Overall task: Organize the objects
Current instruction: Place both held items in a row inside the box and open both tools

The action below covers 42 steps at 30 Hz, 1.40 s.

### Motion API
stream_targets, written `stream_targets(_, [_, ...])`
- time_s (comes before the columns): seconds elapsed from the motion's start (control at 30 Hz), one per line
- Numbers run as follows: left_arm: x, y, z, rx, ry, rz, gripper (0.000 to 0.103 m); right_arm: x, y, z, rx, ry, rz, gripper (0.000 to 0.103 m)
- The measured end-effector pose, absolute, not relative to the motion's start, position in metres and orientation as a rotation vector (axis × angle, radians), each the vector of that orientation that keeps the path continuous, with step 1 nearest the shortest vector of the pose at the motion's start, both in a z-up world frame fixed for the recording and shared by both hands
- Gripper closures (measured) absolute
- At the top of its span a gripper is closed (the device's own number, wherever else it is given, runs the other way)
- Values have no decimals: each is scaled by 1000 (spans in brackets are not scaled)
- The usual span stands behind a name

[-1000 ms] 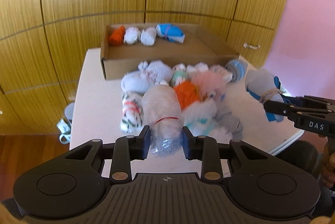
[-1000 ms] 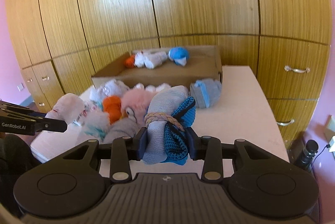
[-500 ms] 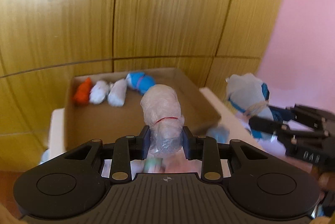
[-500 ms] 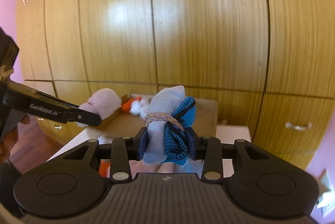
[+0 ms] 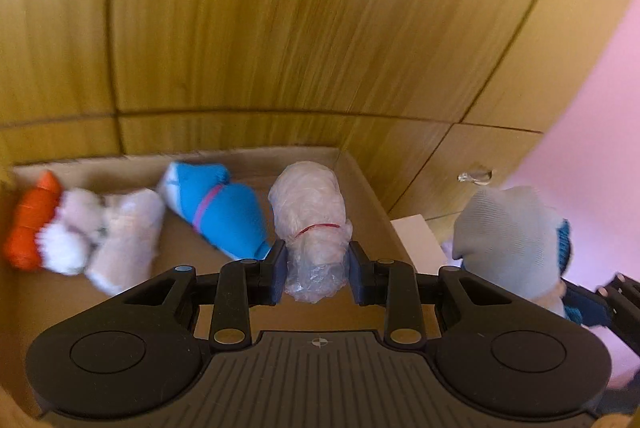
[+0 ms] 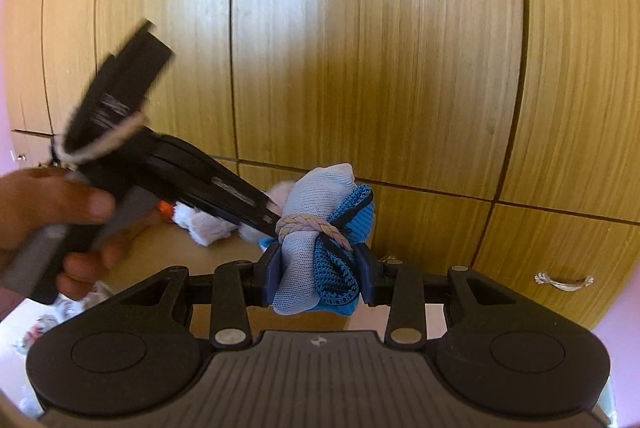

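Clear plastic film wraps the pale bundle [image 5: 310, 228] that is clamped between the jaws of the left gripper [image 5: 317, 266]; a thin red band is seen round its middle, and its long axis runs forward along the fingers, away from the camera. The bundle is held above the right end of the cardboard box [image 5: 366, 184], just beside the blue roll [image 5: 224, 212], which lies on the box floor with a pink band round it. Further left in the box, two white fluffy rolls [image 5: 116, 232] and an orange roll [image 5: 30, 224] are lined up against the back wall. The free floor is judged to lie directly below and in front of the left jaws, so the left hand is the nearer to a drop point. The right gripper [image 6: 318, 270] is closed on a grey-and-blue knit bundle [image 6: 320, 248] tied with a braided band; in the left view this bundle is seen to the right, beyond the box's right wall. It is judged to come second.
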<state>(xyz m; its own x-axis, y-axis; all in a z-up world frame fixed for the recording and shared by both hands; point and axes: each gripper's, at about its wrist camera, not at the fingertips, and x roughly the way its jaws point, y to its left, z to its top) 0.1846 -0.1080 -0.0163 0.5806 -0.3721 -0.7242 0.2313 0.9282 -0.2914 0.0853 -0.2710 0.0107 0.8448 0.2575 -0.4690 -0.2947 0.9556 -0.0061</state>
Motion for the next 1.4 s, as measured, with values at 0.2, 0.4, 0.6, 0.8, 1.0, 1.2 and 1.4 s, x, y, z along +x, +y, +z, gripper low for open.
stream_targets(0.2, [215,-118,-43,-125,904,-331,65,117,-268,-9,-72,525,294,68])
stream_targets(0.4, [221,-105,-51,-171,889,-361,65,153,-259,-26,-73,572,301,68])
stream_targets(0.6, [228,-87,-59,-223,896,-335,65,175,-251,-41,-80,615,291,68])
stream_targets(0.8, [230,-88,-61,-241,901,-338,63,203,-245,-59,-107,662,270,68])
stream_targets(1.0, [225,-90,-61,-281,913,-342,53,208,-245,-58,-128,666,270,63])
stream_targets(1.2, [230,-98,-57,-263,899,-346,36,206,-237,-59,-142,653,283,50])
stream_targets(1.4, [221,-95,-47,-275,883,-342,29,196,-246,-53,-127,637,276,49])
